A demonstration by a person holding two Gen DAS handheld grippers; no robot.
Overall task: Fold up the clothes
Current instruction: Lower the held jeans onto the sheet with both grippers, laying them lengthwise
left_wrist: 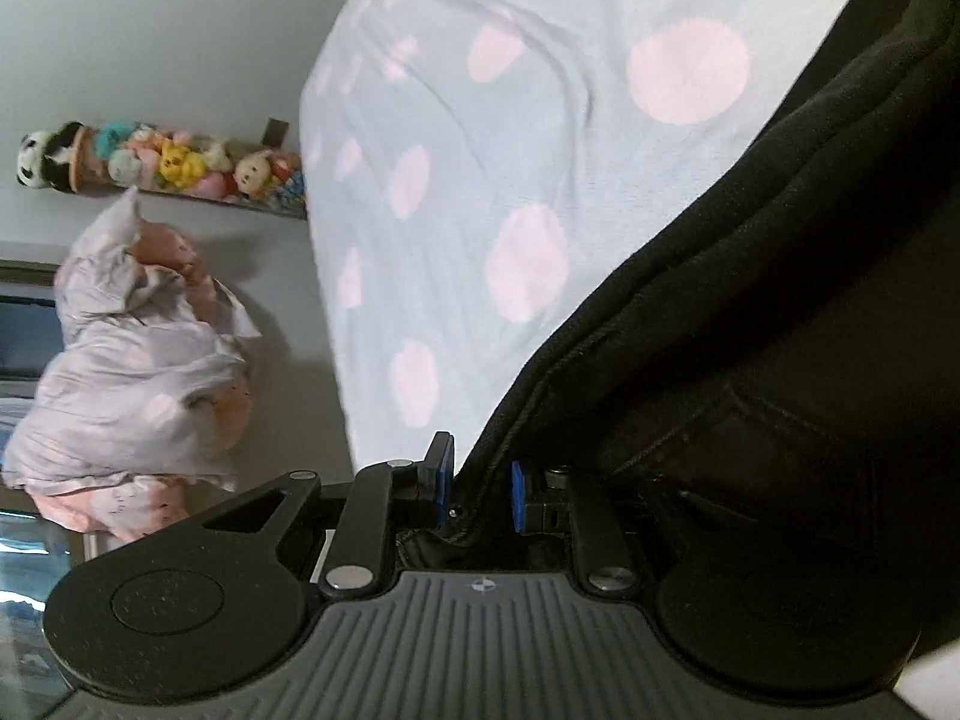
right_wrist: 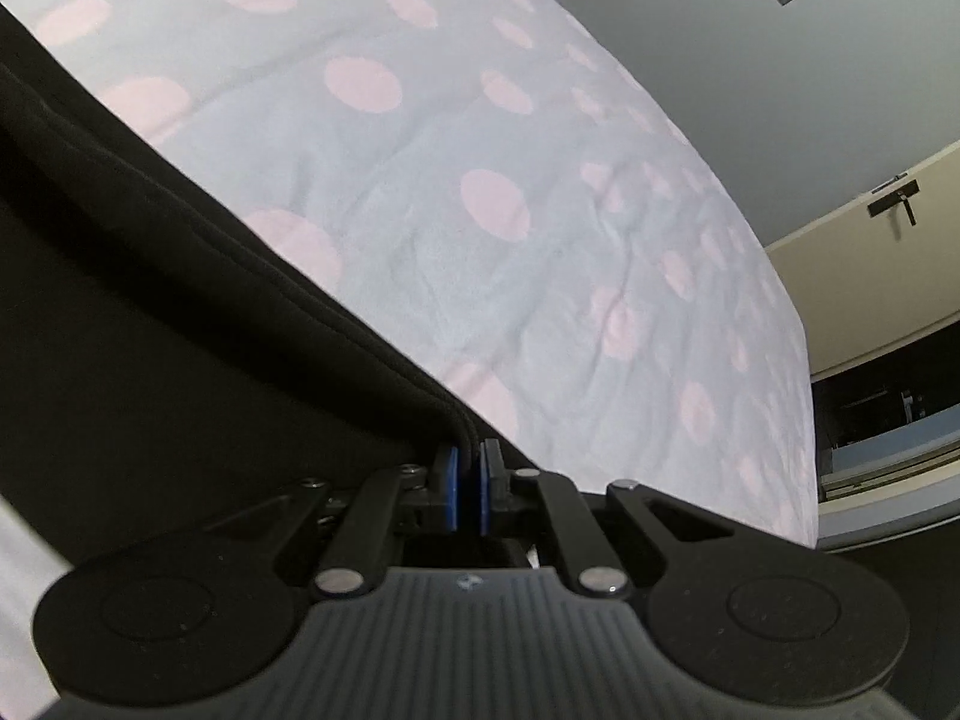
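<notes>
A black garment [left_wrist: 780,276] hangs across the right of the left wrist view, over a pale blue bed cover with pink dots [left_wrist: 480,180]. My left gripper [left_wrist: 480,486] is shut on the garment's seamed edge, its blue pads [left_wrist: 447,480] pressing the cloth. In the right wrist view the same black garment [right_wrist: 150,330] fills the left side. My right gripper [right_wrist: 467,492] is shut on its thick hem, which runs out between the blue pads [right_wrist: 451,492]. The dotted bed cover [right_wrist: 480,210] lies behind.
A bundle of pale pink and lilac bedding [left_wrist: 132,372] lies left of the bed. A shelf of plush toys [left_wrist: 162,162] hangs on the grey wall. A cream door with a handle [right_wrist: 894,198] and dark furniture [right_wrist: 888,414] stand to the right.
</notes>
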